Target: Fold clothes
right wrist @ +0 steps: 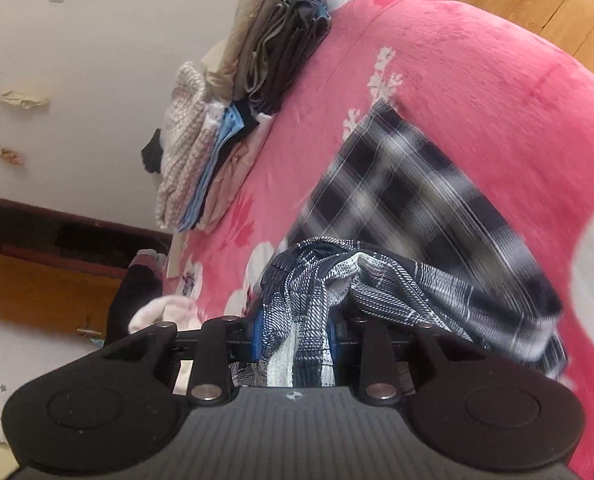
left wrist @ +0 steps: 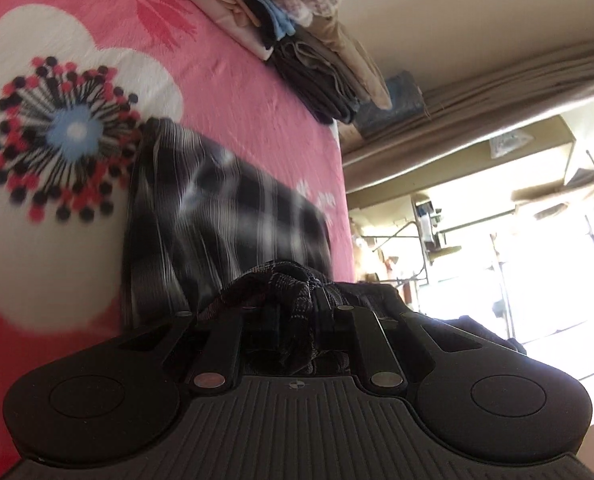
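At the bottom centre of both wrist views, bunched cloth fills the gap between the jaws. The left gripper point(left wrist: 293, 312) pinches a gathered wad of the plaid garment point(left wrist: 225, 208), and the right gripper point(right wrist: 297, 320) pinches another gathered edge of it; both sets of jaws are pressed in on fabric, not spread.

Handling properties, as judged from these views:
- Light, thin woven cloth; no stiffness of its own. It sags and bunches wherever it is unsupported.
- Not fragile. Not notably slippery, but a thin pinch of a few layers may slide out under pull.
- Best taken at a hem or corner, with both holds on the same edge, so that the panel hangs flat between them.

Beyond the jaws, the garment runs up the middle of each frame over the pink floral blanket point(right wrist: 477, 92) on the bed. It appears partly lifted and is smeared by motion blur, so its exact lie and fold count cannot be confirmed.

Gripper pose: both units point forward over the bed and are rolled to one side, the bed surface tilting steeply in each view.

Farthest away, at the top of each frame, a stack of folded clothes point(right wrist: 233, 120) lies on the blanket against the wall point(right wrist: 77, 60).
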The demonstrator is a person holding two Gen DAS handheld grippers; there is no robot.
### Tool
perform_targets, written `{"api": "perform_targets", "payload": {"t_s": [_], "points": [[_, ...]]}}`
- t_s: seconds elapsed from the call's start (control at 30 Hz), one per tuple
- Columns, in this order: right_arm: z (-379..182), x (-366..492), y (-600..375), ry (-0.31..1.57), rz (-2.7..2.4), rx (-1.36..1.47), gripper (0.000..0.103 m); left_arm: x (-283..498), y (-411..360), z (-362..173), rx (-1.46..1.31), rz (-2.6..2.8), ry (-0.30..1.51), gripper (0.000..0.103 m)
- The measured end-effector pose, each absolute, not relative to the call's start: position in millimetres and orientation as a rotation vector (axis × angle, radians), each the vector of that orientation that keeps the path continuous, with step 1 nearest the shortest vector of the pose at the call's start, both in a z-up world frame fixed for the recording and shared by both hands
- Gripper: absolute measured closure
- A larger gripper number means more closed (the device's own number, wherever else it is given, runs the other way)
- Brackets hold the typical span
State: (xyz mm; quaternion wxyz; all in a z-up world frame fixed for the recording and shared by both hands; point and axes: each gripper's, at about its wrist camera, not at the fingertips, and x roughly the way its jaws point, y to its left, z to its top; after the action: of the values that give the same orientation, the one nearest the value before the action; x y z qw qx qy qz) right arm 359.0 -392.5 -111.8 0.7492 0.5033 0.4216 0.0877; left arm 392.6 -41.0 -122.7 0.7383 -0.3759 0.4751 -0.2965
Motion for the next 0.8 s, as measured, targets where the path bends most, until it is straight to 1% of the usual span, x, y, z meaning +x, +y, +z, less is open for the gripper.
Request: {"api": "perform_targets", "payload": {"t_s": [0.17, 0.33, 0.43, 0.5, 0.53, 0.57, 0.6, 0.67, 0.7, 0.73, 0.77, 0.8], "points": [[-124.9, 393.1, -394.5, 0.937, 0.165, 1.121, 0.072, 417.3, -44.5, -135.8, -0.824, -0.642, 1.060, 0.091], [-149.7, 409.9, -400.5, 0.960, 0.131, 1.168, 0.072, 434.3, -43.2, -154.5, -0.857, -0.647, 1.067, 0.090], [-164.4, 417.4, -406.4, 0.971, 0.116, 1.234, 0.071, 445.2, -35.7, -169.8, -0.945, -0.685, 1.057, 0.087], [-175.5, 421.5, -413.2, 0.983, 0.115, 1.324, 0.068, 450.7, -29.0, -179.1, -1.023, -0.689, 1.076, 0.083], [-181.2, 423.4, -416.0, 0.984, 0.110, 1.373, 0.064, 452.3, -25.8, -183.0, -1.059, -0.688, 1.083, 0.082], [-186.5, 424.4, -419.1, 0.970, 0.114, 1.435, 0.057, 453.3, -23.6, -185.1, -1.081, -0.687, 1.086, 0.077], [-191.8, 425.4, -422.3, 0.954, 0.118, 1.496, 0.052, 453.8, -20.8, -186.6, -1.103, -0.685, 1.089, 0.072], [-199.5, 426.1, -426.9, 0.909, 0.127, 1.613, 0.034, 454.2, -15.7, -188.4, -1.153, -0.681, 1.089, 0.067], [-201.1, 426.5, -428.3, 0.889, 0.134, 1.647, 0.031, 453.8, -12.7, -189.0, -1.180, -0.678, 1.086, 0.066], [-202.7, 426.9, -429.6, 0.868, 0.141, 1.680, 0.026, 453.3, -10.0, -189.2, -1.201, -0.677, 1.082, 0.065], [-203.2, 426.4, -429.6, 0.849, 0.143, 1.698, 0.022, 452.9, -7.3, -189.4, -1.222, -0.676, 1.078, 0.062], [-203.7, 425.8, -429.6, 0.834, 0.146, 1.709, 0.022, 452.5, -4.7, -189.5, -1.243, -0.675, 1.072, 0.058]]}}
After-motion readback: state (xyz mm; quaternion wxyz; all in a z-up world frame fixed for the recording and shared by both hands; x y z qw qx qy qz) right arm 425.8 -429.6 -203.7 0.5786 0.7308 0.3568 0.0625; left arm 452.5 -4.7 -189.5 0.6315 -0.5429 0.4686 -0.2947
